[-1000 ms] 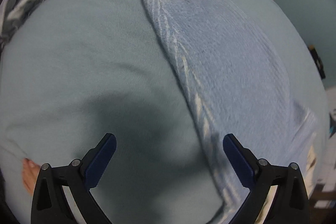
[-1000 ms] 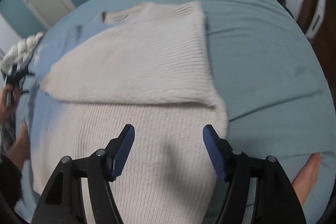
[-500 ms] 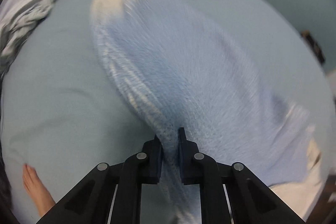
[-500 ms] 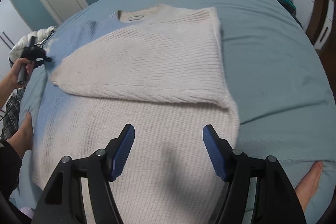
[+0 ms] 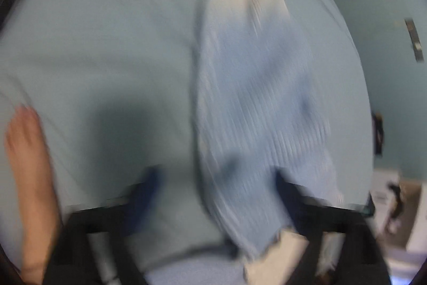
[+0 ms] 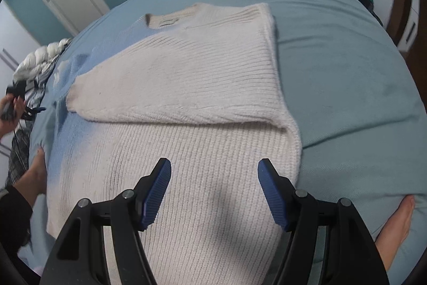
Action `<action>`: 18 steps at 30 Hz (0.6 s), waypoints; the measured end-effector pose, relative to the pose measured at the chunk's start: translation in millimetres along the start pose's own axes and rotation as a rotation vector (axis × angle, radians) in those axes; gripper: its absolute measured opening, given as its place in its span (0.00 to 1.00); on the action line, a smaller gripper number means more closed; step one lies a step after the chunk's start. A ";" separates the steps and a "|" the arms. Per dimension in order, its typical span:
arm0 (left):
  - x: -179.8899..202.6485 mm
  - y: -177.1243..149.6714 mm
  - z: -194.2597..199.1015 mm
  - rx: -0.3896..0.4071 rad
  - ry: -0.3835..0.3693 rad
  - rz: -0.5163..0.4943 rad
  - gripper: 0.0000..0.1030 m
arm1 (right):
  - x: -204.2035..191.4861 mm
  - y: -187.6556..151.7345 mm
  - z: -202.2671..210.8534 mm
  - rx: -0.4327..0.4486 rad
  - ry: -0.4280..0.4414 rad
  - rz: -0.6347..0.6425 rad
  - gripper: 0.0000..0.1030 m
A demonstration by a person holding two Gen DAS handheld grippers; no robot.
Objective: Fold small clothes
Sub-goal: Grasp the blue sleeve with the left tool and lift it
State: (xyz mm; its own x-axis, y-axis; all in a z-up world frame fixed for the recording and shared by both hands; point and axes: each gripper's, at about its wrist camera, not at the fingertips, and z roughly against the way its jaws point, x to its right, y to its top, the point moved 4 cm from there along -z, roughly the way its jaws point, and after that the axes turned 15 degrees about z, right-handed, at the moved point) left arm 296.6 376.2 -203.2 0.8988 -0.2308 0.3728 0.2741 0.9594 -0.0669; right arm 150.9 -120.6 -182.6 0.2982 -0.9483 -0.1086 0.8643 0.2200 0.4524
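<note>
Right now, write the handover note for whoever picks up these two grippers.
Left gripper: jaws opening wide over the sweater's blue-tinted side; that view is blurred, nothing seems pinched.
Right gripper: open, holding nothing, hovering over the lower body of the sweater.
The sweater lies flat on the bed, collar at the far end.
Done: one sleeve is folded across the chest.
Left: probably the blue-tinted side still needs folding in, then the lower half brought up towards the collar.
Mind the bare foot at the bed's near edge.
</note>
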 end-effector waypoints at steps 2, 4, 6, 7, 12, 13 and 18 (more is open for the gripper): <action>5.8 18.2 14.1 0.145 0.048 -0.046 1.00 | -10.4 2.2 -2.4 0.001 0.002 0.035 0.62; 11.0 50.1 11.8 0.225 0.149 -0.145 1.00 | -22.0 5.3 -6.1 0.005 0.016 0.064 0.62; 15.9 68.1 -1.8 0.256 0.224 -0.197 1.00 | -32.9 8.2 -10.2 0.002 0.019 0.087 0.62; 9.3 73.3 -6.1 0.265 0.226 -0.186 1.00 | -37.2 9.8 -12.2 -0.002 0.015 0.096 0.62; -4.3 107.0 -53.9 0.176 0.062 -0.075 0.99 | -48.2 13.8 -21.7 -0.034 -0.006 0.108 0.62; -2.5 107.3 -62.0 0.184 0.059 -0.081 0.99 | -49.2 14.9 -24.7 -0.043 -0.016 0.114 0.62; 42.4 75.3 -80.3 0.303 0.164 -0.374 0.28 | -50.5 23.3 -33.7 -0.043 -0.036 0.141 0.62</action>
State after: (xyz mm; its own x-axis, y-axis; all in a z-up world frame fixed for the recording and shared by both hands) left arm 382.8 425.6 -266.8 0.8063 -0.5670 0.1685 0.4980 0.8044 0.3239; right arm 169.7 -59.8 -196.4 0.4038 -0.9147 -0.0144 0.8315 0.3604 0.4227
